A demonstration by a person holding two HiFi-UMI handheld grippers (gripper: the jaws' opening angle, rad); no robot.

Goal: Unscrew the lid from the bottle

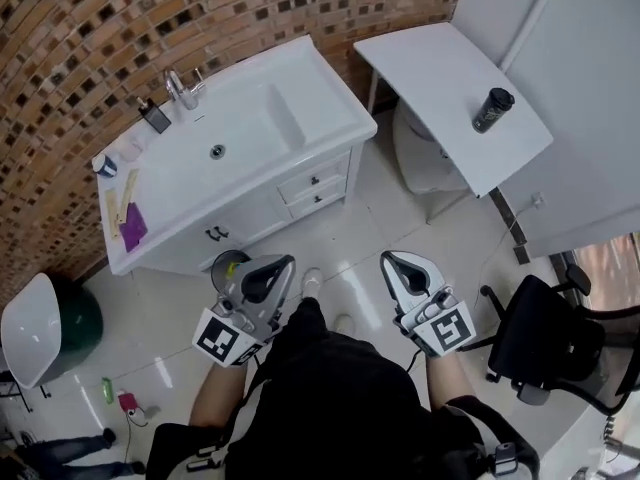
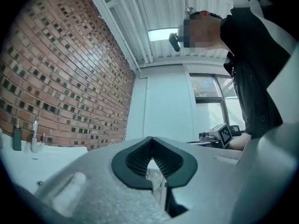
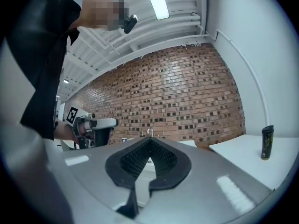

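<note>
A dark bottle point(image 1: 493, 109) with a black lid stands upright on the white table point(image 1: 440, 68) at the far right. The right gripper view also shows the bottle point(image 3: 267, 142), small and far to the right. My left gripper point(image 1: 284, 263) and right gripper point(image 1: 389, 259) are held side by side close to the person's body, over the tiled floor, well short of the table. Both are shut with nothing between the jaws, as the left gripper point(image 2: 152, 157) and the right gripper point(image 3: 149, 156) show in their own views. The left gripper view does not show the bottle.
A white sink cabinet point(image 1: 300, 183) with a faucet point(image 1: 181, 89) stands against the brick wall ahead on the left. A black office chair point(image 1: 545, 343) is at the right, a green bin point(image 1: 82, 320) at the left. A white tub point(image 1: 420, 153) sits under the table.
</note>
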